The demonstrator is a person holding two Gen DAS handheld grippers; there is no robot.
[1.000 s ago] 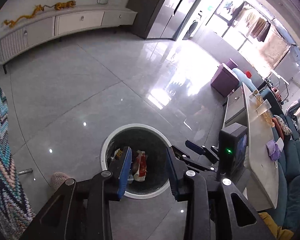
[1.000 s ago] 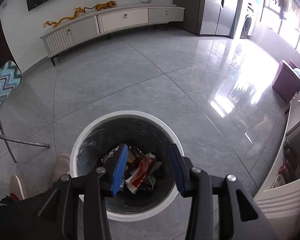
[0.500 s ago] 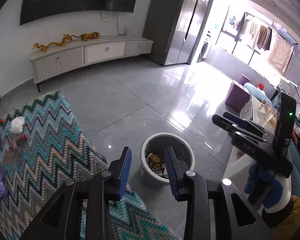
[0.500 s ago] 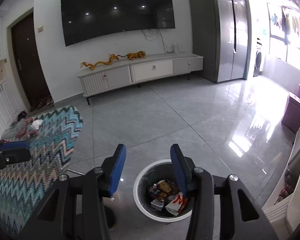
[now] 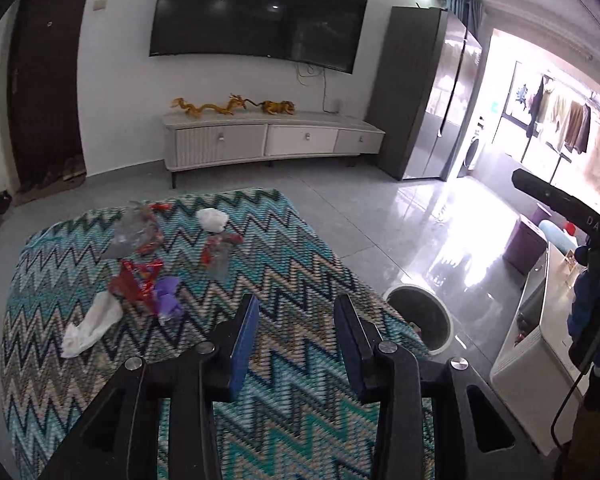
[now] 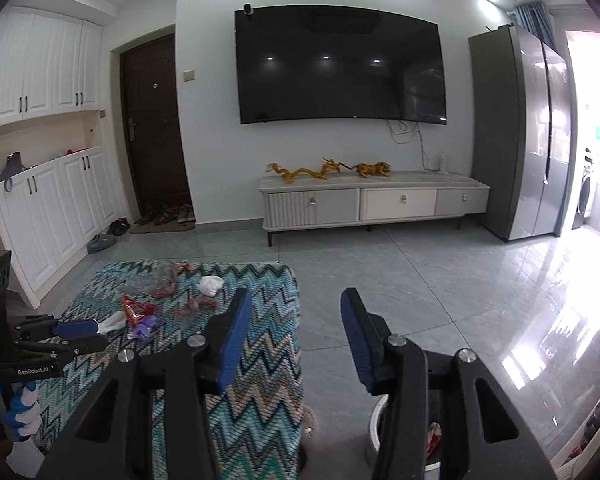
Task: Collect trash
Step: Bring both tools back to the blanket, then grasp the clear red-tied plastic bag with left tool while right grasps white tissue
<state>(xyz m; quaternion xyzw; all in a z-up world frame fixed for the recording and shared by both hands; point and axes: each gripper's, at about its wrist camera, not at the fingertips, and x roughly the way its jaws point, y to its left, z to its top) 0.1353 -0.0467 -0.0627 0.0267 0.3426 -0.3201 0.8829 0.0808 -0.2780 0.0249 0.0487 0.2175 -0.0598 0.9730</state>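
Several bits of trash lie on the zigzag-patterned table (image 5: 300,264): a red wrapper (image 5: 138,280), a purple wrapper (image 5: 168,296), a flat white tissue (image 5: 92,324), a crumpled white tissue (image 5: 212,219) and clear plastic (image 5: 136,228). My left gripper (image 5: 296,304) hovers over the table's near part, short of the trash, its jaws opening with nothing between them. My right gripper (image 6: 296,296) is open and empty, above the table's right edge. The white-rimmed trash bin (image 5: 444,312) stands on the floor right of the table. The left gripper (image 6: 76,332) also shows in the right wrist view.
A white TV cabinet (image 6: 380,204) with golden figurines stands under a wall TV (image 6: 340,68). A grey fridge (image 6: 520,140) is at the right and a dark door (image 6: 152,128) at the left. A white low table (image 5: 540,320) and a purple stool (image 5: 528,240) sit right of the bin.
Both grippers rose from over the bin and swung left toward the table. The bin slid to the lower right of both views, and the trash on the table came into sight.
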